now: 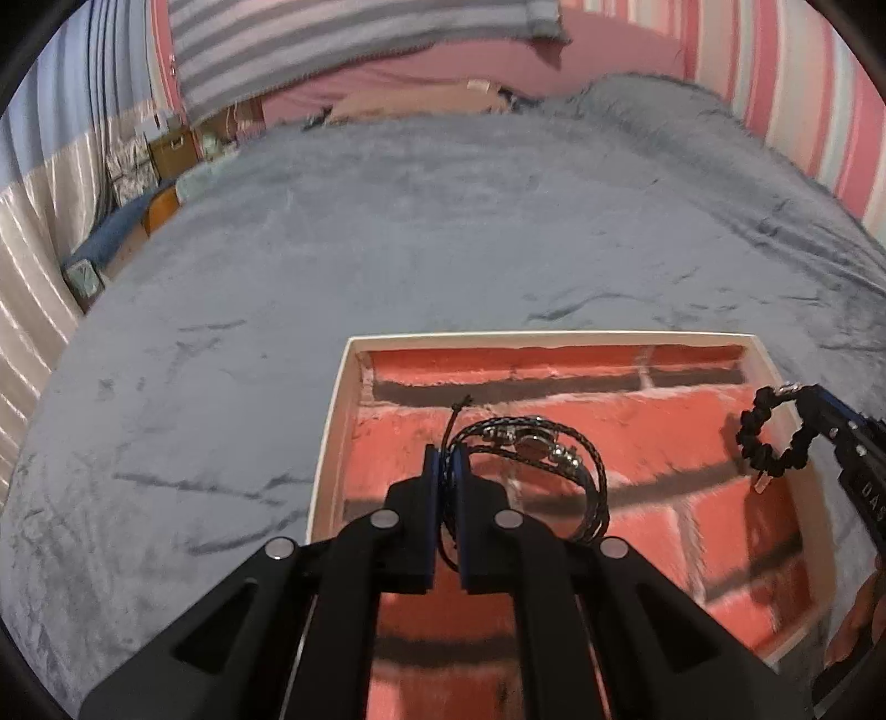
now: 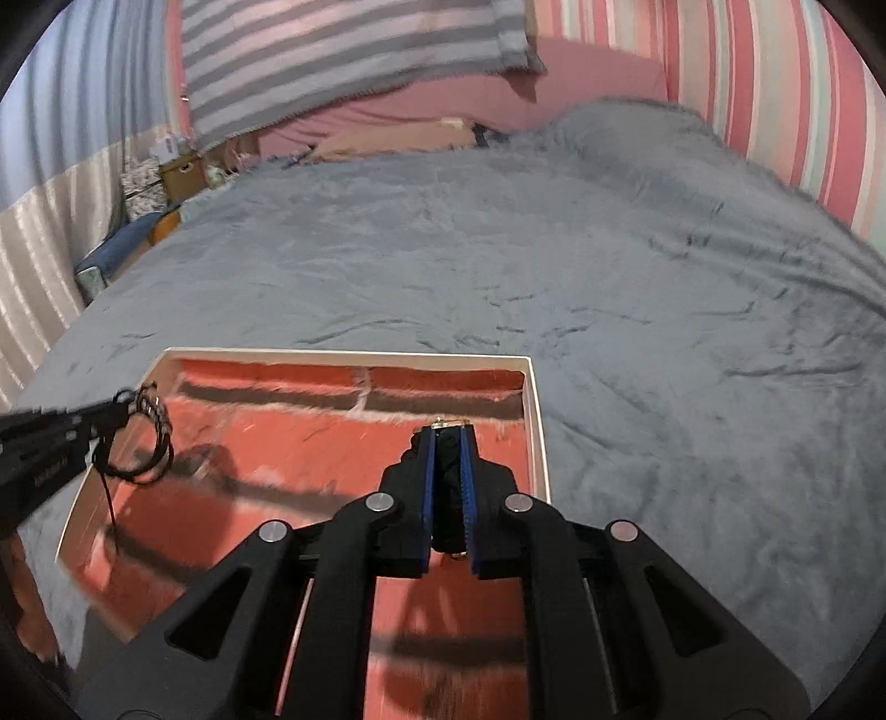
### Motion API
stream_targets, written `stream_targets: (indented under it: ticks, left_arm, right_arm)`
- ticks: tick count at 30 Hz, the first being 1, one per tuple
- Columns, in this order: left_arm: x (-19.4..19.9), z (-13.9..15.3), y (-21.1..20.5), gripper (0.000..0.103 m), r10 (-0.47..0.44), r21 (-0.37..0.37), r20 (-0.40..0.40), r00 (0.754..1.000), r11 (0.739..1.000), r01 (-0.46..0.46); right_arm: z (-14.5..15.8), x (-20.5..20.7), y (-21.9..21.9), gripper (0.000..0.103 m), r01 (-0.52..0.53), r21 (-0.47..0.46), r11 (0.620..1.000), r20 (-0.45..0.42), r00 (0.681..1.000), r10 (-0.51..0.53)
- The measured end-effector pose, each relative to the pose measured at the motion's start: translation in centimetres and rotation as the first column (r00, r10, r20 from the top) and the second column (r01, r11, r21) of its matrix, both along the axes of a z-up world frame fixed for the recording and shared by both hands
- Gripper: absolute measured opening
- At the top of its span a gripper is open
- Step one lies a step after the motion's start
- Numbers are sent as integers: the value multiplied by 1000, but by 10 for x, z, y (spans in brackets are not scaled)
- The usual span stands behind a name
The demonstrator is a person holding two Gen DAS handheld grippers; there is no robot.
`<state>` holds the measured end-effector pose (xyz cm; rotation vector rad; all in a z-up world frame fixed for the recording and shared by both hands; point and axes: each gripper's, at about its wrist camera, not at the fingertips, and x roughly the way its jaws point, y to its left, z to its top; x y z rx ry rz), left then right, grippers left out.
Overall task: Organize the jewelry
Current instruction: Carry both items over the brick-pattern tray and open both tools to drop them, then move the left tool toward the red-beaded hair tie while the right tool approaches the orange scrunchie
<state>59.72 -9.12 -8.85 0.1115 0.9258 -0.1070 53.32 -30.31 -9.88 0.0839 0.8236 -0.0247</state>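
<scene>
A shallow white-rimmed box (image 1: 332,421) lined with a red brick pattern lies on the grey bed cover; it also shows in the right wrist view (image 2: 540,437). My left gripper (image 1: 447,462) is shut on a black braided cord bracelet (image 1: 531,451) with metal charms, held over the box's left part; it shows too in the right wrist view (image 2: 145,443). My right gripper (image 2: 448,443) is shut on a black beaded bracelet (image 2: 448,487), held over the box's right side. From the left wrist view that bracelet (image 1: 772,437) hangs from the right gripper (image 1: 808,396).
The grey plush bed cover (image 1: 443,221) spreads all around the box. A striped pillow (image 1: 343,39) and pink bedding lie at the far end. Boxes and clutter (image 1: 166,149) stand beside the bed at far left. A striped wall (image 2: 775,83) runs along the right.
</scene>
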Motion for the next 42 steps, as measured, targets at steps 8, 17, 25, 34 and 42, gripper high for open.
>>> stream_targets:
  ticks: [8, 17, 25, 34, 42]
  left_arm:
    - [45, -39, -8, 6, 9, 10, -154, 988, 1000, -8]
    - [53, -45, -13, 10, 21, 37, -177, 984, 999, -15]
    - [14, 11, 2, 59, 19, -24, -78, 997, 999, -21]
    - [-139, 129, 63, 95, 11, -159, 239, 971, 987, 28]
    - [-297, 143, 121, 99, 55, -129, 363, 930, 992, -8]
  right_arm:
    - [-32, 43, 2, 10, 26, -88, 996, -189, 981, -43]
    - [-51, 49, 0, 37, 22, -92, 996, -242, 969, -44]
    - [-5, 17, 3, 67, -24, -38, 999, -145, 989, 18]
    - [81, -124, -6, 99, -31, -74, 997, 82, 996, 37]
    - [94, -254, -5, 99, 18, -71, 997, 159, 987, -6]
